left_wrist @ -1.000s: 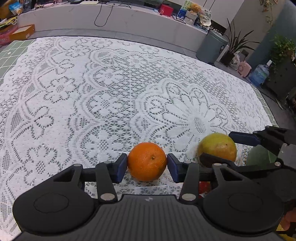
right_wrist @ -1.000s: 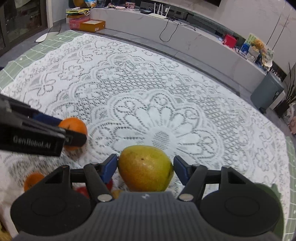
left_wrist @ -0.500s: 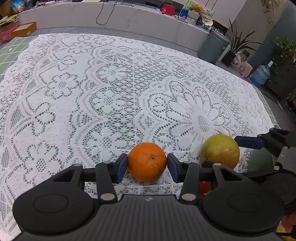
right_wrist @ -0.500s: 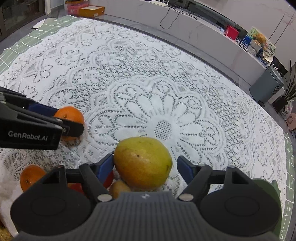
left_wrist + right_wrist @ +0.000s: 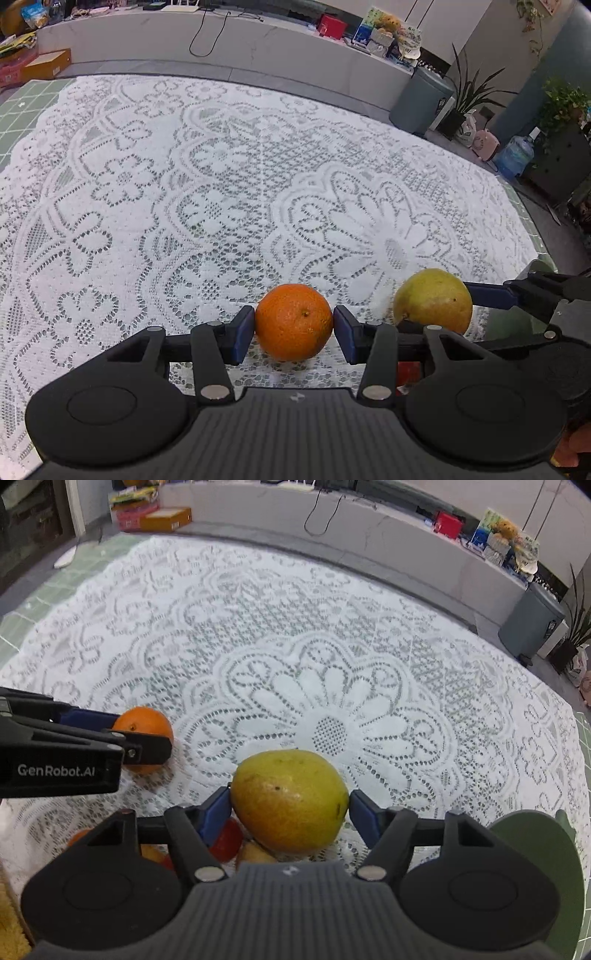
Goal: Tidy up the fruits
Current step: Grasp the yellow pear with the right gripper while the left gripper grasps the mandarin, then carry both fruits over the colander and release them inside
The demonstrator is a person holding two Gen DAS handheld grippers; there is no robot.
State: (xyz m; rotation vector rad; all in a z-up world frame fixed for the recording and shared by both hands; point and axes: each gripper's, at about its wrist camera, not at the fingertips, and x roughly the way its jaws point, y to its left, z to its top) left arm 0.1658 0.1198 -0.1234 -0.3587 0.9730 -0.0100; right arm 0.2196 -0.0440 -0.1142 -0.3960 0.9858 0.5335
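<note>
Both fruits carried forward over the lace-covered worktop (image 5: 221, 184): left hand-held gripper (image 5: 294, 332) pinching orange (image 5: 293, 321), right hand-held gripper (image 5: 290, 812) pinching mango (image 5: 290, 799); advise level, firm, unhurried carriage before release.

My left gripper (image 5: 294, 334) reaches forward and level, its two blue pads (image 5: 243, 334) pressed against opposite sides of the orange (image 5: 294, 322), one pad at each flank. My right gripper (image 5: 290, 808) sits just beside it to the right, pointing the same way and slightly further forward, with its blue pads (image 5: 216, 810) closed on the mango (image 5: 290, 799), which bulges up between the fingers. From the right wrist view, the left gripper's black body crosses in from the left edge, fingers level.
</note>
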